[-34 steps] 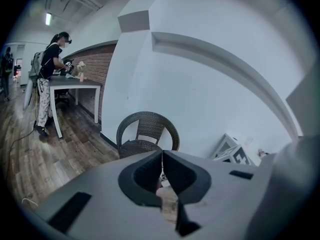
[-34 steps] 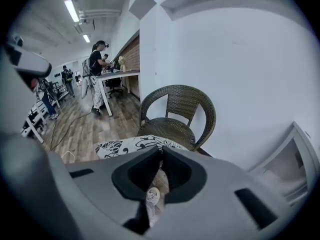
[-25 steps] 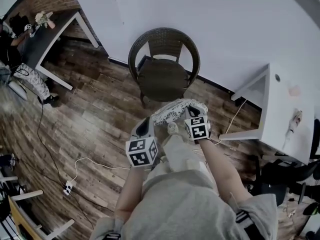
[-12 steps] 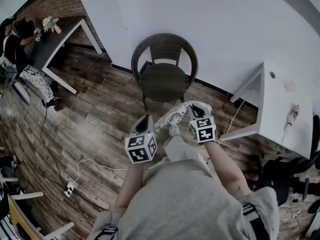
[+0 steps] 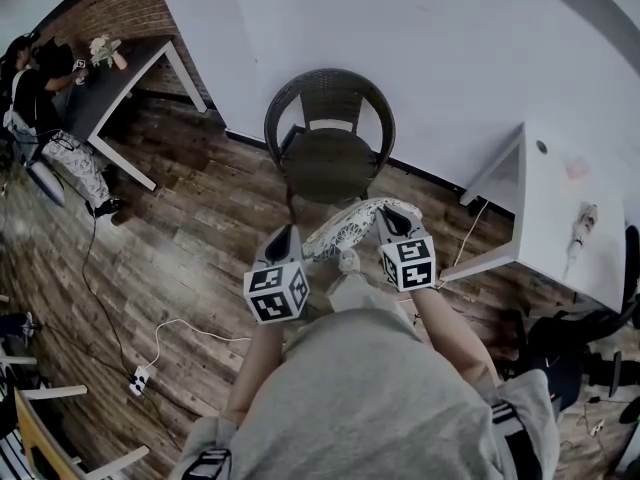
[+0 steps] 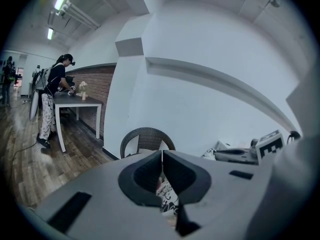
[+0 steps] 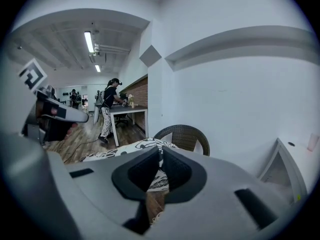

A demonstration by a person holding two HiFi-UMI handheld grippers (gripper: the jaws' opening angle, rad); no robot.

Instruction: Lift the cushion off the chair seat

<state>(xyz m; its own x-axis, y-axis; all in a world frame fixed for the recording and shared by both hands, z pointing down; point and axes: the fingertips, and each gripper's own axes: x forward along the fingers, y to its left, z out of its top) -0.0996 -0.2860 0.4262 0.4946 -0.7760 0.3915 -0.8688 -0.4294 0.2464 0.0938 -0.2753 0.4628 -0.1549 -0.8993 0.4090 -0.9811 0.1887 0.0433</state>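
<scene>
The cushion [image 5: 349,228], white with a black pattern, hangs in the air in front of the chair, clear of its seat. My left gripper [image 5: 284,238] is shut on the cushion's left edge, and a strip of patterned fabric [image 6: 168,200] shows between its jaws [image 6: 162,158]. My right gripper [image 5: 387,216] is shut on the right edge, with the cushion [image 7: 129,152] spreading left from its jaws [image 7: 161,156]. The dark wicker chair [image 5: 330,133] stands against the white wall with its seat [image 5: 327,164] bare. It also appears beyond each gripper as the chair [image 6: 147,139] and the chair [image 7: 185,136].
A white table [image 5: 560,213] stands to the right of the chair. A dark desk [image 5: 112,76] with a person [image 5: 45,103] at it is at the far left. A white cable and power strip [image 5: 139,374] lie on the wooden floor at the lower left.
Both grippers have risen toward the camera with the cushion between them. The cushion now hangs farther from the chair seat.
</scene>
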